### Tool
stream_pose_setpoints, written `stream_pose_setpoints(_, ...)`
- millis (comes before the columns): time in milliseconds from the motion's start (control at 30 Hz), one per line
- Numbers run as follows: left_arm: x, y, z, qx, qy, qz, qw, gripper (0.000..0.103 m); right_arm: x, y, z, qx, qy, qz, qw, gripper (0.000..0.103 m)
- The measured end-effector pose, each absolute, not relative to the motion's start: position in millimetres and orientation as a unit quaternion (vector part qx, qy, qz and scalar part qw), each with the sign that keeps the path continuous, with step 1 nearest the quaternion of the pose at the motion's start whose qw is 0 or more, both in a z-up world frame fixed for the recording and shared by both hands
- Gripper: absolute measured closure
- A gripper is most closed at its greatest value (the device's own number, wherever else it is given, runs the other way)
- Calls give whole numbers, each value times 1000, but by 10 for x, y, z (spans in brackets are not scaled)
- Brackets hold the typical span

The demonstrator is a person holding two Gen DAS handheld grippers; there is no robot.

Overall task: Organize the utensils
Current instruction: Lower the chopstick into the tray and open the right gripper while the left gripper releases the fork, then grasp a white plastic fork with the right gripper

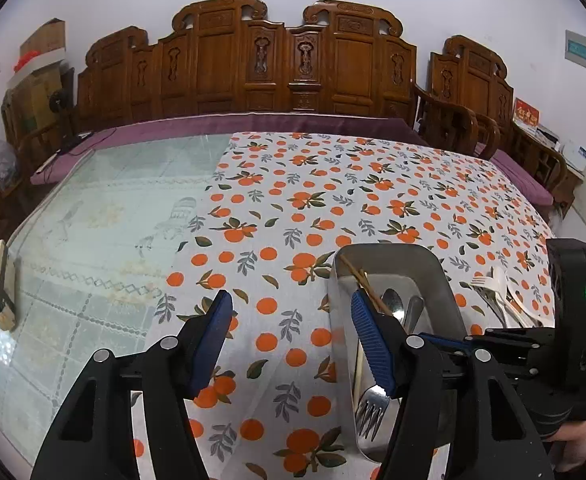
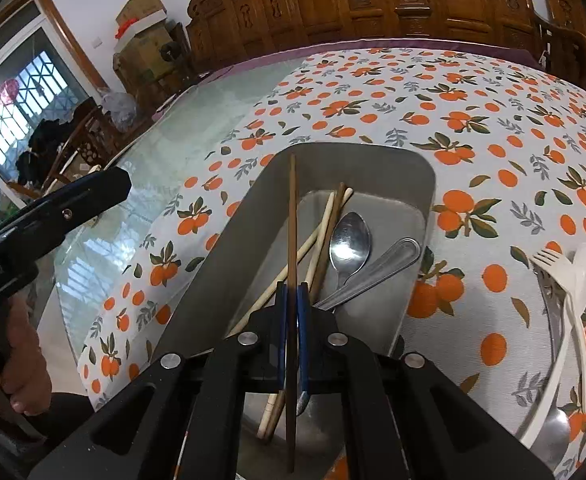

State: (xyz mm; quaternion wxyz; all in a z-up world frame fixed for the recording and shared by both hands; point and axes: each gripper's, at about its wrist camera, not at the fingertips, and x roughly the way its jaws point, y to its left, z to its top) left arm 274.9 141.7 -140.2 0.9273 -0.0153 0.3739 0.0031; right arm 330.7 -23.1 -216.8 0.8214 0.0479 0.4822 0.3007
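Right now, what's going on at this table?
A person is sorting utensils into a metal tray. The right gripper is shut on a dark chopstick above the tray, which already holds chopsticks, a spoon and a fork. The left gripper is open and empty. White plastic cutlery waits on the cloth.

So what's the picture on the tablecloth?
Oranges with green and grey leaves on a white tablecloth. The left wrist view shows it best.

The left gripper [image 1: 293, 332] is hanging tilted downward with its blue pads spread apart and nothing between them. The right gripper [image 2: 291, 300] is angling down, its jaws pinching a dark chopstick [image 2: 291, 240].
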Motion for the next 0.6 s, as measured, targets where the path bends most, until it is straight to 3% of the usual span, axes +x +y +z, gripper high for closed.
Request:
stream_pose_setpoints(100,2750,1410,-1407,-15,375,2,927,41,3308,-272,-2135,60,470,306,826,93)
stream_pose_setpoints(133,2748,1404,-1406,-14,374,3,927,26,3306,-289,-2120,59,466,308,827,93)
stream_pose_setpoints(167,2737,1391,-1398,-12,369,4,929,22,3306,-320,-2102,62,462,312,828,93)
stream_pose_setpoints(333,2724,1288,-1394,-11,366,-5,931,19,3283,-591,-1933,64,439,311,841,93)
stream_pose_setpoints(433,2717,1156,-1403,-7,366,-18,931,12,3206,-922,-1772,45,418,290,860,93)
stream_pose_setpoints(600,2689,849,-1368,-7,359,-52,932,12,3074,-1509,-1619,-1,395,240,887,93)
